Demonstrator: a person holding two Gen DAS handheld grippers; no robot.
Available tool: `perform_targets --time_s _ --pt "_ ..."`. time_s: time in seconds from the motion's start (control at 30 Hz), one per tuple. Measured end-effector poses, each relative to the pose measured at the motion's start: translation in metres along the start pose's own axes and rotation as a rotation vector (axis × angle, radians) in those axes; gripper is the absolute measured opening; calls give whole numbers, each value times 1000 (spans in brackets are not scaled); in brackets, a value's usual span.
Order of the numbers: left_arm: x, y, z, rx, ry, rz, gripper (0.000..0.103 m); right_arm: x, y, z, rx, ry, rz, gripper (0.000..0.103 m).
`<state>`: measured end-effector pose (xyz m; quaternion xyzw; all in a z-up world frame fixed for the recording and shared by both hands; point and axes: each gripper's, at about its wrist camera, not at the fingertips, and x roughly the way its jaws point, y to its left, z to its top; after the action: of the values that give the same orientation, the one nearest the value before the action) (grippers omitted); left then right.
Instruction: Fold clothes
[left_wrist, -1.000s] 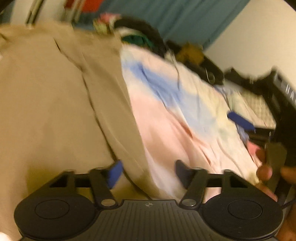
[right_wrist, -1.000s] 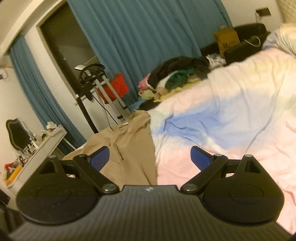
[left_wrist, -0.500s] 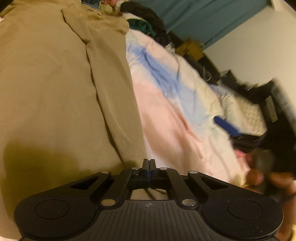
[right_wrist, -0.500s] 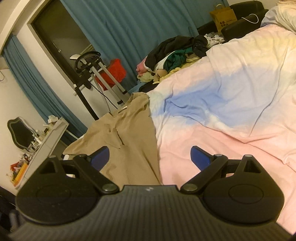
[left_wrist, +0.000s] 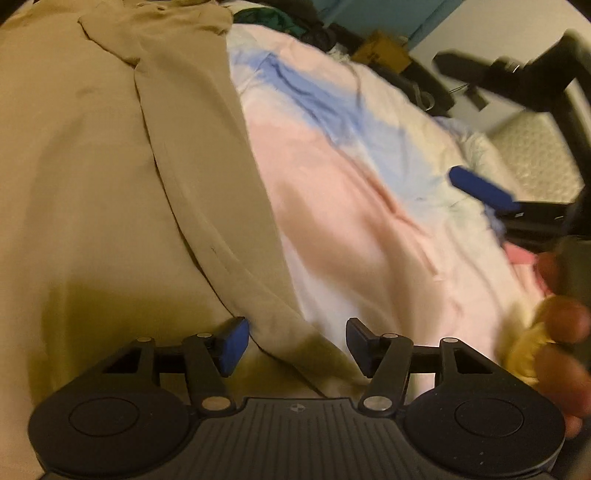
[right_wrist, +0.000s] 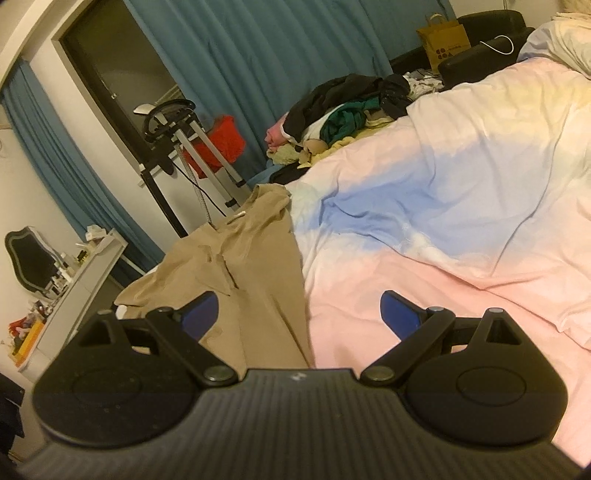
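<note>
A tan garment (left_wrist: 110, 177) lies spread on the pastel pink, blue and yellow bedspread (left_wrist: 362, 206). My left gripper (left_wrist: 295, 345) is open, low over the garment's near right edge, with nothing between its blue pads. The garment also shows in the right wrist view (right_wrist: 255, 258), ahead and to the left. My right gripper (right_wrist: 299, 314) is open and empty above the bedspread (right_wrist: 461, 229), straddling the garment's right edge. It also shows at the right of the left wrist view (left_wrist: 484, 188), held in a hand.
A pile of dark and coloured clothes (right_wrist: 351, 110) lies at the far end of the bed. An exercise machine (right_wrist: 184, 147), a red basket (right_wrist: 221, 140), blue curtains (right_wrist: 258, 55) and a white dresser (right_wrist: 81, 273) stand beyond the bed. A paper bag (right_wrist: 445, 40) sits on a black couch.
My left gripper was open, shut half a second ago at the garment's edge, and is open again now. My right gripper stayed open and tilted slightly lower.
</note>
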<state>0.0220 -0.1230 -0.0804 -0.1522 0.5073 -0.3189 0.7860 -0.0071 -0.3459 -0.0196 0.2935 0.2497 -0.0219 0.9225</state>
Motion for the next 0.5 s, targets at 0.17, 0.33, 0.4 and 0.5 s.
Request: perform_targets --time_s 0.17,0.33,0.4,0.5 --pt "-17 8 -2 -11 -36 -15 6 2 -2 -1 9 10 4 96" --pt "-44 25 -4 -63 -70 -22 6 2 -4 -1 14 19 10 96" --pt "-61 45 -4 -108 -69 10 6 3 -4 -2 21 28 16 96" --pt "-68 66 -1 -129 -41 143 7 5 -2 -4 16 39 23 96"
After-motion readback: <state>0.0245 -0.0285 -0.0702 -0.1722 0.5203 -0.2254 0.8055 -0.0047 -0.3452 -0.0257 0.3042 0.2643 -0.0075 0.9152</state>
